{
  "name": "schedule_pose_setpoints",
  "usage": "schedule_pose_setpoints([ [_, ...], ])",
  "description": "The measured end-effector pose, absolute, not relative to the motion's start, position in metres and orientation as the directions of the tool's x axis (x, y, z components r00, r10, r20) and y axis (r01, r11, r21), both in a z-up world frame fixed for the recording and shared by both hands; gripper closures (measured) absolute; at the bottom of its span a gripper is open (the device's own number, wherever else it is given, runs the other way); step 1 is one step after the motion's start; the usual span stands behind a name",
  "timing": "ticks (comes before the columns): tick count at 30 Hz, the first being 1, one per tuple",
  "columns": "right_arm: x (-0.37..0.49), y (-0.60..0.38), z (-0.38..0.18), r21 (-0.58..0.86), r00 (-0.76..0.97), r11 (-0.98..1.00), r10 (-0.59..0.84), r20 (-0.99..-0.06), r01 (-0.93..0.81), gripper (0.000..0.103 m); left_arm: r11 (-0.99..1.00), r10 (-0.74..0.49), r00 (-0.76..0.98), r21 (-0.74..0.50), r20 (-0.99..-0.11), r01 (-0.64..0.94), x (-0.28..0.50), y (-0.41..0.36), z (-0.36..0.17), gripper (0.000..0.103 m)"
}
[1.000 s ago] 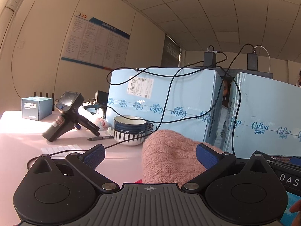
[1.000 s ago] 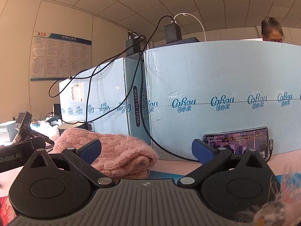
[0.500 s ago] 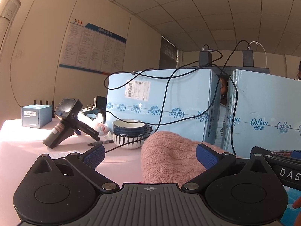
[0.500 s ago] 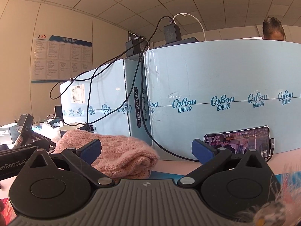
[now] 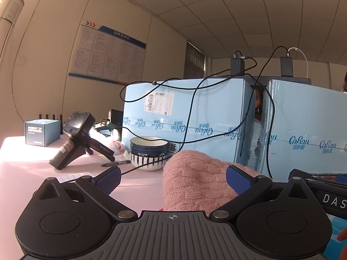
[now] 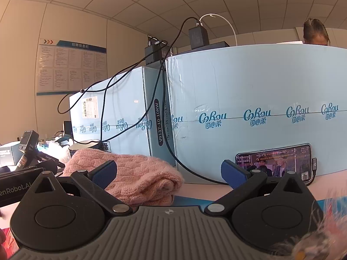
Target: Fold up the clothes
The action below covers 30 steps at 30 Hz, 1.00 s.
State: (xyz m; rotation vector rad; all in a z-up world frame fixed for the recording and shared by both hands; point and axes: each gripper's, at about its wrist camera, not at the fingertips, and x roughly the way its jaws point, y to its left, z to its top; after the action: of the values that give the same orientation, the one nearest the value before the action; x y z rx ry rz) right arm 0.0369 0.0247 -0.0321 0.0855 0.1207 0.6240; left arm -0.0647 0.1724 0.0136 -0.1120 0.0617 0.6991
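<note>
On the counter (image 5: 26,169): a folded pink knit (image 5: 195,186) lies in a soft heap, in front of two pale blue boxes.
Knit, right view: the same knit (image 6: 134,177) sits left of centre, its folded edge facing right, a blue mat under it.
Left gripper (image 5: 172,177): jaws spread wide, nothing between them; the knit lies beyond and between the blue pads, not touched as far as can be seen.
Right gripper (image 6: 169,171): jaws wide apart, empty; the left pad overlaps the knit in view, contact cannot be told.
Bowl (image 5: 148,152): blue-and-white, striped, just behind the knit on its left.
Pen (image 5: 116,163): lying flat, left of the bowl.
Scanner (image 5: 76,139): black handheld device propped on its legs, further left.
Small box (image 5: 41,132): at the far left edge of the counter.
Boxes (image 5: 186,119): side by side, black cables draped over them, chargers on top.
Phone (image 6: 274,162): leaning on its long side against the right box, screen lit, cable plugged in.
Person (image 6: 315,32): top of a head showing behind the right box.
</note>
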Motion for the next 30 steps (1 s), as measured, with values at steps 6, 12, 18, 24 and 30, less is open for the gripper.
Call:
schedule_pose_setpoints([
  [6,0.0378,0.0247,-0.0321,0.119,0.804,0.808,0.587,-0.091,-0.577,0.000,0.761,0.636,0.766,-0.086,-0.094,-0.643,-0.0645,0.1727,0.0137,0.000],
  [12,0.0389,0.0241,-0.0326,0.125,0.803,0.807,0.588,-0.096,-0.577,0.000,0.765,0.630,0.770,-0.092,-0.099,-0.637,-0.0642,0.1738,0.0139,0.000],
  [18,0.0395,0.0234,-0.0329,0.130,0.802,0.806,0.589,-0.099,-0.577,0.000,0.766,0.628,0.772,-0.095,-0.098,-0.636,-0.0644,0.1736,0.0138,0.000],
  [24,0.0394,0.0236,-0.0327,0.129,0.802,0.807,0.589,-0.099,-0.576,0.000,0.766,0.628,0.772,-0.096,-0.098,-0.636,-0.0651,0.1732,0.0134,0.000],
  [30,0.0394,0.0237,-0.0330,0.129,0.803,0.807,0.588,-0.099,-0.576,0.000,0.765,0.629,0.771,-0.097,-0.099,-0.637,-0.0651,0.1730,0.0139,0.000],
])
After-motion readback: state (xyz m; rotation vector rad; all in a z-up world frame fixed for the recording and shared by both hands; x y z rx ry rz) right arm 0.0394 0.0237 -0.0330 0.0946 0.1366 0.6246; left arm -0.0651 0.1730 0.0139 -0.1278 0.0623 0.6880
